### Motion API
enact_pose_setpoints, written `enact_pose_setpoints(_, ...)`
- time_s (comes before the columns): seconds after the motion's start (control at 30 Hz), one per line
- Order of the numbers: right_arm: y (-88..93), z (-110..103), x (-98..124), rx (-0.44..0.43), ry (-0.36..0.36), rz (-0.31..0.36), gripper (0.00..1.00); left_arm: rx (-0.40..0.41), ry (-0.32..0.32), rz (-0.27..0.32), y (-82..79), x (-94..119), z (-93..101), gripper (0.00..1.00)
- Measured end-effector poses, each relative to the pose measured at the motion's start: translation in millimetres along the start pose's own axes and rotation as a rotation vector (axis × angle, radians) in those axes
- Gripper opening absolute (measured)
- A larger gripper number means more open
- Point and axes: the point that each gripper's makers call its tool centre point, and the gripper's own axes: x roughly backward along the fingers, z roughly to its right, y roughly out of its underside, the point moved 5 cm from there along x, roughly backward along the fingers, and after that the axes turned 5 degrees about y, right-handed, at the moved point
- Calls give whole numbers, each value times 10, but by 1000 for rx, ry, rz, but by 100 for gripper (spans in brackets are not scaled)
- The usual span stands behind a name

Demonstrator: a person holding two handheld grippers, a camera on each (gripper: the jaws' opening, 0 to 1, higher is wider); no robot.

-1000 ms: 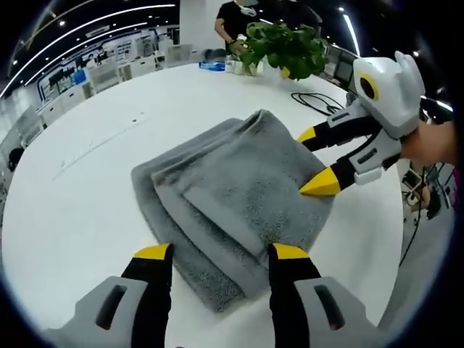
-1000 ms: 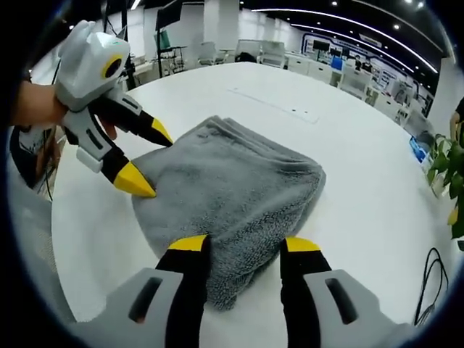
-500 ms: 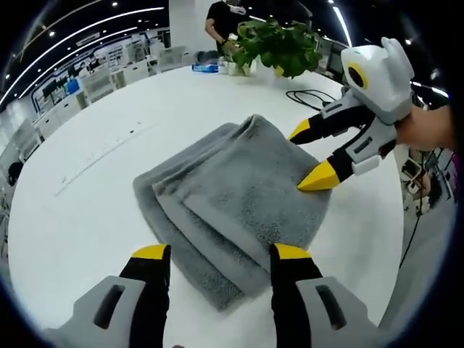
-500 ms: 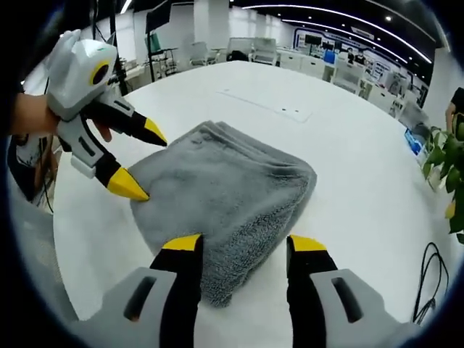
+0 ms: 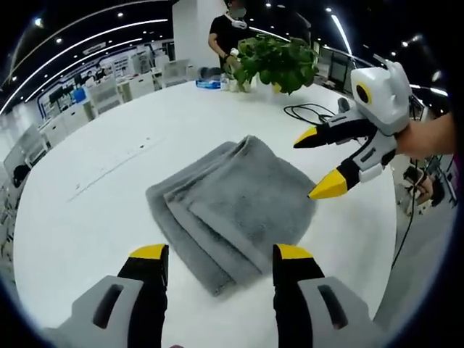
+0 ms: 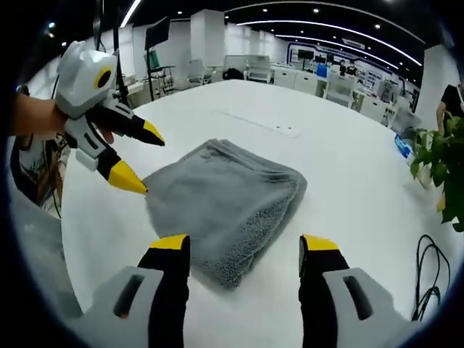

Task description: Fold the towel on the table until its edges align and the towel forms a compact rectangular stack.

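Near the middle of the white table (image 5: 87, 217), a grey towel (image 5: 235, 203) folded into a thick, layered rectangle, flat on the surface. Above its one side, left gripper (image 5: 216, 255) with jaws wide apart and empty. At another side, right gripper (image 5: 320, 165), also spread wide and holding nothing, tips just beside the cloth. Toward the far table edge, a green plant (image 5: 279, 58) and a black cable (image 5: 308, 112).

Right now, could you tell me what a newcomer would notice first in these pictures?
A folded grey towel lies on the white round table, its layered edges showing. Both hand-held grippers are open and clear of it: the right hovers by its far side, the left opposite. A leafy potted plant stands at the table's far edge.
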Motion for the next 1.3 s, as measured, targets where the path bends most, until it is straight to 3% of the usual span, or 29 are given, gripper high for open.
enact_pose_setpoints(0.3, -41, -80, 161, 0, -14, 40, 72, -10, -23, 0, 110, 164, 88, 65)
enact_pose_setpoints(0.93, -93, -162, 432, -27, -40, 116, 86, -18, -107, 43, 93, 536, 259, 73)
enact_pose_setpoints(1.3, 27, -220, 614, -24, -40, 135, 90, -10, -122, 57, 166, 727, 459, 75)
